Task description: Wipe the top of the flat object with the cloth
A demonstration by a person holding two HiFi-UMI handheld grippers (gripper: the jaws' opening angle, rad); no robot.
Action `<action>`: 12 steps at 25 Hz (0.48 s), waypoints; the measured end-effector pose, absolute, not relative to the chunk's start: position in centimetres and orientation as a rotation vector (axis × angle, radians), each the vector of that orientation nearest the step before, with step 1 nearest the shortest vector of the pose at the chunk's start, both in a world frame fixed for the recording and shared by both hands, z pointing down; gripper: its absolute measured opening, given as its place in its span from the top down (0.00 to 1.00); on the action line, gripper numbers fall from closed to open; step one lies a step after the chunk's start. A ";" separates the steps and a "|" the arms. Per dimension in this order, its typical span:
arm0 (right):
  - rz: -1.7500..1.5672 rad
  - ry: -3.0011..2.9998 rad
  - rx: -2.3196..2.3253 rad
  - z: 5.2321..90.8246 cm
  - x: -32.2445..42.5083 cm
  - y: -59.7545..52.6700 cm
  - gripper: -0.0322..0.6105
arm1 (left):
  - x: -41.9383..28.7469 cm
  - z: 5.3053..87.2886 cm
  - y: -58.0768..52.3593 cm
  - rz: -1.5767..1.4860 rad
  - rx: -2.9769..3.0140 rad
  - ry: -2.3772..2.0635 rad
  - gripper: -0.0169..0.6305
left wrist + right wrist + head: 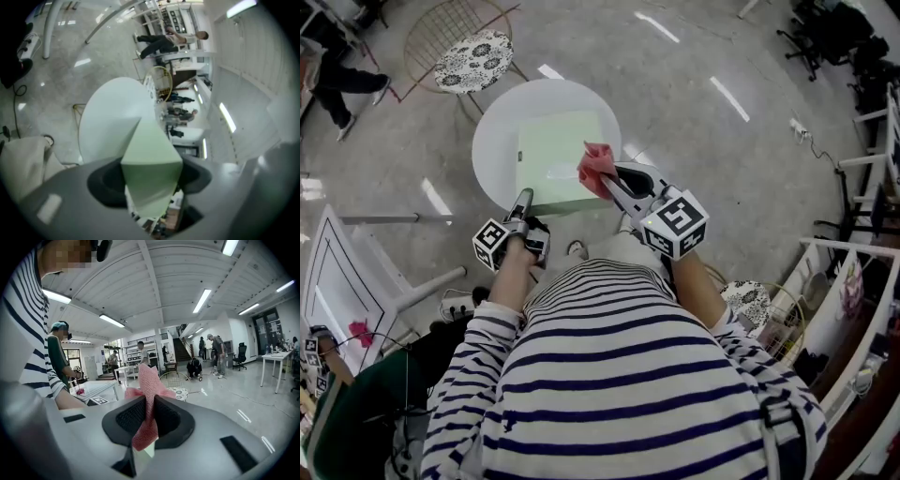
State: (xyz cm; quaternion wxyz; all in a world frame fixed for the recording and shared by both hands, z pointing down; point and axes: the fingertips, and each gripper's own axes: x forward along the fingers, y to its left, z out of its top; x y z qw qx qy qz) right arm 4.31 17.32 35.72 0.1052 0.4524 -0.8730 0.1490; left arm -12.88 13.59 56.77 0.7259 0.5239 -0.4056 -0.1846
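A pale green flat box (558,155) lies on a small round white table (492,131) in front of me. My left gripper (523,195) is at the box's near left corner. In the left gripper view that corner (152,154) fills the gap between the jaws of the left gripper (151,176), whose pads press on it. My right gripper (605,178) hovers over the box's right edge, shut on a pink cloth (596,166). In the right gripper view the cloth (150,380) sticks up between the pads of the right gripper (149,416).
A wire chair with a patterned cushion (473,61) stands beyond the table. A white slanted table (342,281) is at my left, a second patterned seat (750,300) and white shelving (853,281) at my right. Several people (213,355) stand far across the hall.
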 end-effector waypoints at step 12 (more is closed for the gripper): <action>0.466 -2.604 1.294 35.2 3.4 16.8 0.88 | -13.1 56.3 13.4 -0.394 1.163 -0.890 0.53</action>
